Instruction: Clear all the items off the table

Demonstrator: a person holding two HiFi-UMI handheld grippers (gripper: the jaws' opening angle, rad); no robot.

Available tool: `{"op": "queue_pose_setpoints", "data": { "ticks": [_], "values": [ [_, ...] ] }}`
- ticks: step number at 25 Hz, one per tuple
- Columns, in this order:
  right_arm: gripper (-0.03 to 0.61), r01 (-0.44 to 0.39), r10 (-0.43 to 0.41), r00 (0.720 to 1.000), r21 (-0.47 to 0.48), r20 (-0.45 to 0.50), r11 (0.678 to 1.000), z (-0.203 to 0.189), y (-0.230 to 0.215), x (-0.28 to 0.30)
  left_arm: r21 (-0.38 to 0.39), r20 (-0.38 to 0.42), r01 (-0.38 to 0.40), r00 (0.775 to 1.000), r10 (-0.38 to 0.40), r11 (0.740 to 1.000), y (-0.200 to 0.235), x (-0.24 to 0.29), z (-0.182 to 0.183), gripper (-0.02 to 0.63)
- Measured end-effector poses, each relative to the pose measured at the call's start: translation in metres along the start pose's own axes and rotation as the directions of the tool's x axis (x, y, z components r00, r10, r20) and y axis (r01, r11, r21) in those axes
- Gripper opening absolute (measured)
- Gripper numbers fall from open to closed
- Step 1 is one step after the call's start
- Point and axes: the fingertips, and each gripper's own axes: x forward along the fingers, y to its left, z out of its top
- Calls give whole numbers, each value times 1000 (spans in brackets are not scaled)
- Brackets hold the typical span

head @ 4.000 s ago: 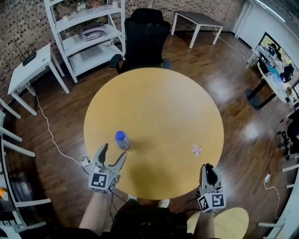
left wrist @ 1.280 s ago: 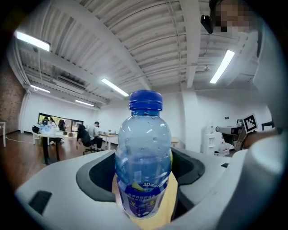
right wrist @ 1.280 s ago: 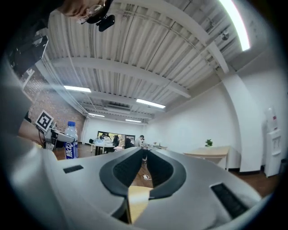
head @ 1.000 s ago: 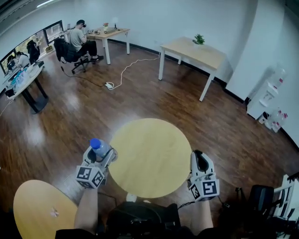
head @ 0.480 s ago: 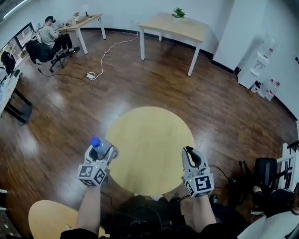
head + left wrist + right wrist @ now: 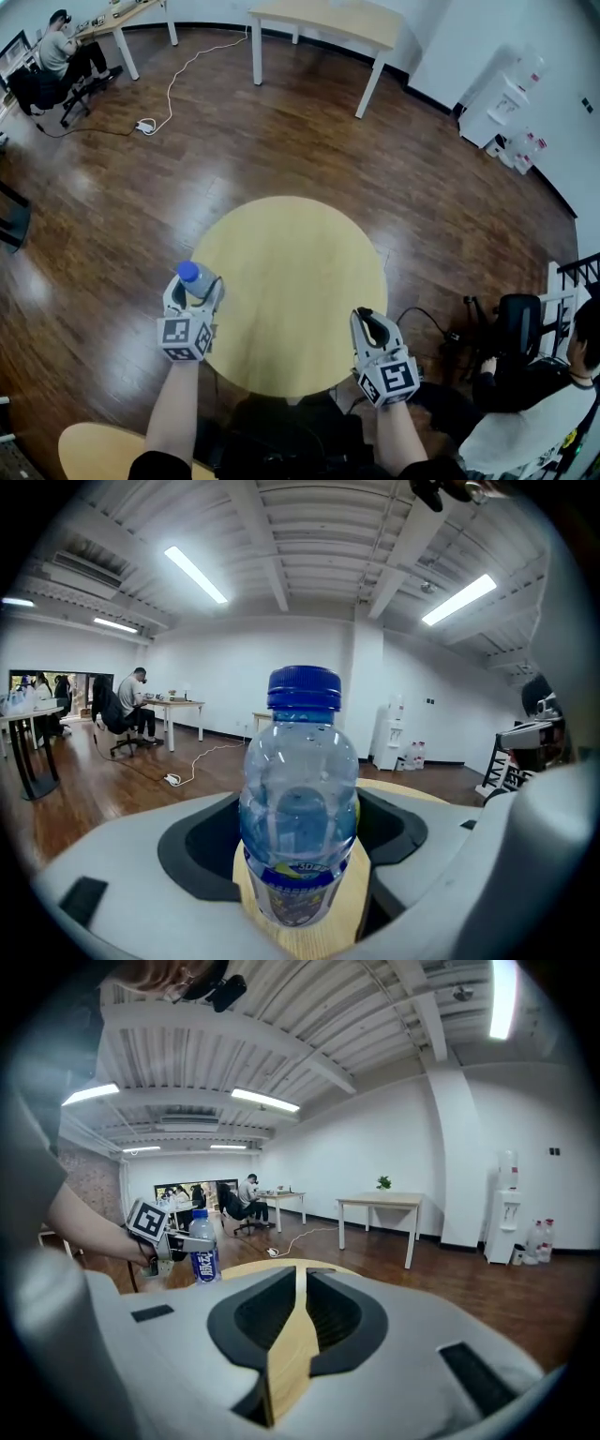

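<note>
We hold the left gripper (image 6: 193,291) at the left edge of the round worktop (image 6: 300,281). Its jaws stand wide and press on either side of the bottle (image 6: 190,273). The bottle is clear, with a blue cap and a blue label low on its body, and it stands upright between the pads. In the left gripper view the pale wood of the worktop shows right under it. Whether its base touches the wood we cannot tell. In the right gripper view the bottle shows off to the left, upright at the worktop's rim, with our left forearm (image 6: 80,1218) beside it.

Our right gripper (image 6: 369,322) hangs over the near right edge of the worktop, well apart from the bottle. Its jaws are drawn together with only a thin slit between the pads, and they hold nothing. Through the slit we see a strip of the worktop.

Around us lies a dark wooden floor (image 6: 112,216). Part of a second round top (image 6: 89,455) shows at the lower left of the head view. Far across the room stands a long table (image 6: 328,19) with white legs, and a white cable (image 6: 178,70) trails over the floor to its left. A person (image 6: 56,42) sits at a desk (image 6: 122,7) in the far left corner. A dispenser (image 6: 497,98) stands by the far right wall with jugs (image 6: 520,150) beside it. Another person (image 6: 534,412) in a white shirt is at the lower right, near a black chair (image 6: 516,328).
</note>
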Motion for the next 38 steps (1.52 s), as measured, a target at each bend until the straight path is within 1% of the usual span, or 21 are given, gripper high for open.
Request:
{"op": "queue_pose_setpoints", "data": {
  "ticks": [6,9,13,16,17,19,23,28,31,33,34,35,37,38],
  "values": [
    [37,-14,14,998,-4,-67,1000,-18,7,14,16,9,-38,999,38,999,7,19,-22,356],
    [37,-3,3,997,3,-80,1000,-22,0,17,33,29,-44,999,43,998,2,19,-23,356],
    [37,-4,4,997,2,-83,1000,-22,-4,17,64,30,-43,999,41,997,-9,7,-29,356],
    [37,-34,33,996,-7,-85,999,-20,-2,17,52,8,-38,999,38,998,-10,7,-31,359],
    [6,-46,45,995,-10,-86,999,-20,-1,16,50,-6,-34,999,34,998,-10,9,-32,362],
    [5,-65,64,994,-14,-85,998,-20,0,12,59,-29,-23,999,25,998,-12,9,-33,373],
    [5,-76,74,995,-26,-73,997,-20,-5,6,59,-11,-40,999,41,997,-15,0,-25,397],
    [5,-92,91,995,-51,-32,994,-9,-17,-1,44,44,-94,995,92,995,-21,-26,-2,396],
    [5,-98,99,995,-61,19,993,9,-28,-7,26,94,-127,988,124,992,-28,-49,19,344],
    [5,-121,126,990,-75,64,990,26,-33,-13,15,133,-140,982,137,990,-33,-63,36,249],
    [5,-126,133,987,-84,87,989,35,-36,-16,11,152,-142,979,139,990,-35,-70,44,237],
    [5,-114,124,987,-91,106,989,42,-41,-18,6,169,-140,976,137,990,-36,-75,51,208],
    [5,-63,76,987,-93,141,994,55,-54,-19,-6,210,-128,969,127,992,-39,-83,66,185],
    [5,-38,53,985,-92,162,995,62,-61,-18,-10,236,-121,964,120,993,-41,-86,74,158]
  ]
}}
